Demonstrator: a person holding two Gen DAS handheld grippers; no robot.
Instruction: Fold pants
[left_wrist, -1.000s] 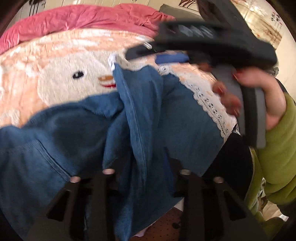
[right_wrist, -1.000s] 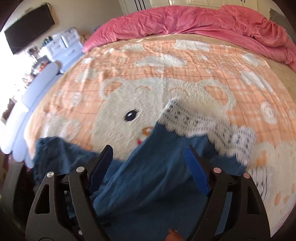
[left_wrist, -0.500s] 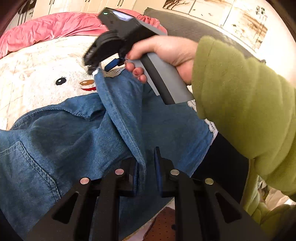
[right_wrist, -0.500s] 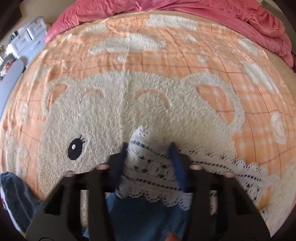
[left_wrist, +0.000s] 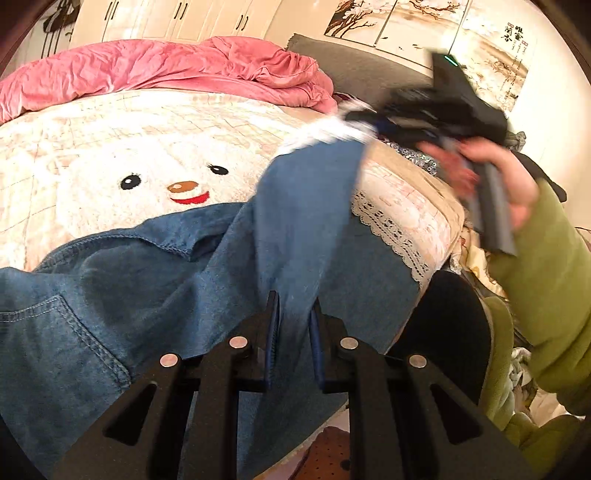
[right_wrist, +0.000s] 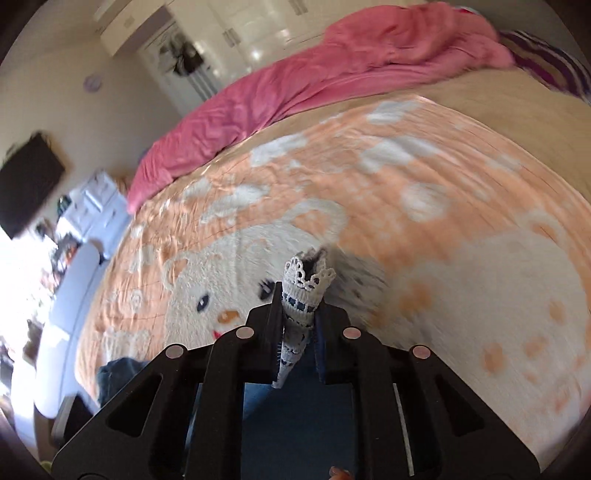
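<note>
- Lying spread over the bear-print blanket (left_wrist: 110, 155) on the bed: denim pants (left_wrist: 110, 295), filling the left wrist view from 9 to 5 o'clock.
- Clamping a raised fold of the denim at 6 o'clock: left gripper (left_wrist: 293, 332), jaws nearly together on the cloth.
- Pinching the lace hem (right_wrist: 303, 295) of one pant leg: right gripper (right_wrist: 298, 328), jaws having just been closing onto it.
- Bunching at 12 o'clock along the far side of the bed: pink duvet (left_wrist: 166, 70).
</note>
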